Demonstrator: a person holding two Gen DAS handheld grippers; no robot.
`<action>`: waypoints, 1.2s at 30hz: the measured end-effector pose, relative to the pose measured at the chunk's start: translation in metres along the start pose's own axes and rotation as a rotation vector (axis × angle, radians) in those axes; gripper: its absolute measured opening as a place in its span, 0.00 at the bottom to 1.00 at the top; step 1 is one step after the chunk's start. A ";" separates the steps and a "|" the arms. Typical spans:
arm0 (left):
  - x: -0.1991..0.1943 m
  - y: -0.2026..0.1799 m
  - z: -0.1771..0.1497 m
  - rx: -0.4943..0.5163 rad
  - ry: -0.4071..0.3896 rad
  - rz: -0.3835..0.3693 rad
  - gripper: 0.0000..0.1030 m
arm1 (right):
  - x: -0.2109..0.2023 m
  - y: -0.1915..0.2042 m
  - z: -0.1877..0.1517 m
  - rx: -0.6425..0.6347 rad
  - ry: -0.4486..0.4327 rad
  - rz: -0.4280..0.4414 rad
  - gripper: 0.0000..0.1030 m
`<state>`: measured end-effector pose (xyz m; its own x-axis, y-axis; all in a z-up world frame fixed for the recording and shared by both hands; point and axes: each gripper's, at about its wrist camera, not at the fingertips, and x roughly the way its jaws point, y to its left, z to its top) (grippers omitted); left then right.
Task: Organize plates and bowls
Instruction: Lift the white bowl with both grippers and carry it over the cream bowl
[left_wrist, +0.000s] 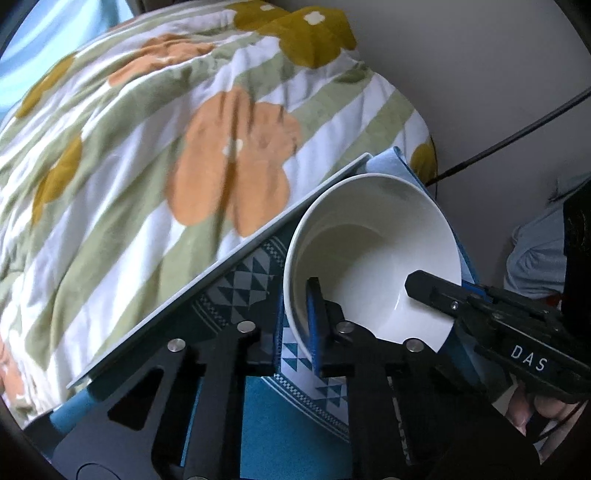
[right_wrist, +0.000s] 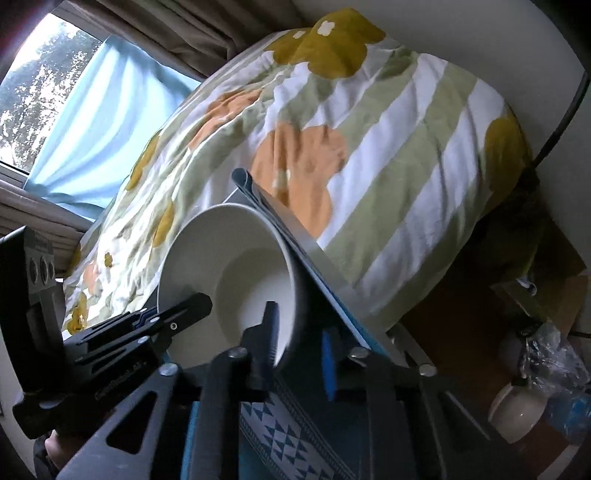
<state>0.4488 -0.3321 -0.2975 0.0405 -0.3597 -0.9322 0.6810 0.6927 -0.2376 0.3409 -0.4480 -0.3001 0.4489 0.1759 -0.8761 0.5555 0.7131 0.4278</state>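
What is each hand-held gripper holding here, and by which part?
Both hold the white bowl by its rim: the left hand-held gripper on one side, the right hand-held gripper on the opposite side.

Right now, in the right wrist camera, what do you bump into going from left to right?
Window with trees → light blue curtain → white bowl → flowery striped blanket → crinkly plastic wrap at the far right.

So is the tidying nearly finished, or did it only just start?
Just started, it seems. Nothing looks put away yet. Both the left gripper and the right gripper are shut on the rim of one white bowl above the patterned mat. Placing it remains.
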 end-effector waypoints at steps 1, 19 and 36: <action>-0.001 -0.001 -0.001 0.004 -0.003 0.008 0.09 | 0.000 0.001 0.000 -0.008 -0.001 -0.007 0.15; -0.113 -0.018 -0.048 -0.152 -0.198 0.175 0.09 | -0.072 0.055 -0.019 -0.274 -0.055 0.121 0.15; -0.291 -0.028 -0.264 -0.545 -0.454 0.401 0.09 | -0.174 0.166 -0.164 -0.738 0.004 0.381 0.15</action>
<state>0.2248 -0.0819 -0.0914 0.5781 -0.1571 -0.8007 0.1048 0.9875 -0.1180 0.2401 -0.2485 -0.1130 0.5104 0.4966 -0.7021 -0.2366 0.8660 0.4406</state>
